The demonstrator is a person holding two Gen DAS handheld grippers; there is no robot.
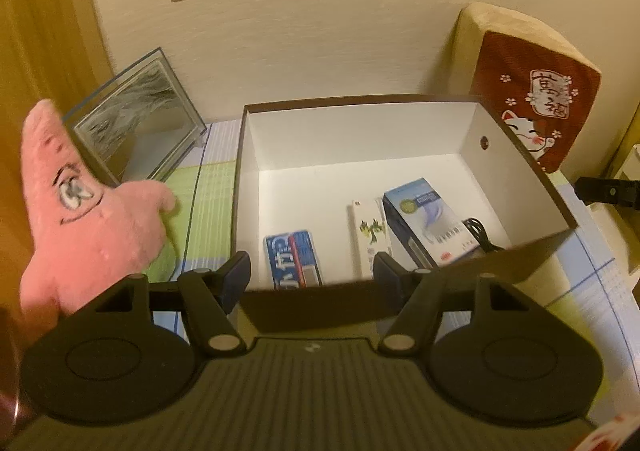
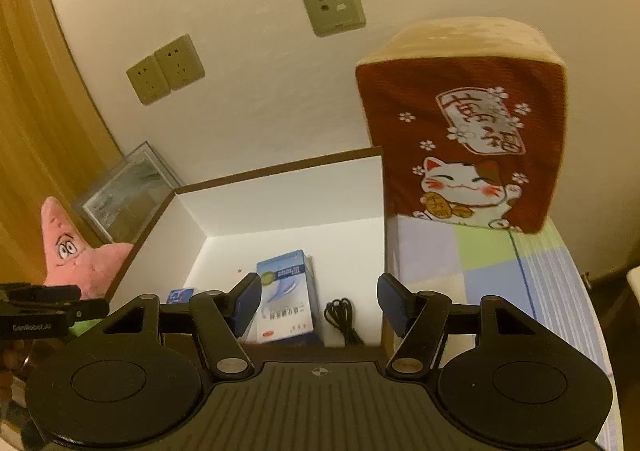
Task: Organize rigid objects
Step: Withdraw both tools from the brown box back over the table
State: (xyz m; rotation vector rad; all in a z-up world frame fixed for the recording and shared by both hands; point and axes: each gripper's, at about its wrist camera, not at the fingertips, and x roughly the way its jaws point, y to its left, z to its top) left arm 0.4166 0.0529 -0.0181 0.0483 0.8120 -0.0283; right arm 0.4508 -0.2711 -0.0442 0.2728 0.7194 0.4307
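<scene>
Both hand-held grippers, left & right, partly open, empty, prob. above box.

Legible markings are few. The other gripper, seen at the left edge of the right wrist view, bears the white wording "GenRobot.AI". The red cushion carries a white plaque with Chinese characters, apparently "幸福". Print on the boxes inside the storage box is too blurred to read.
</scene>
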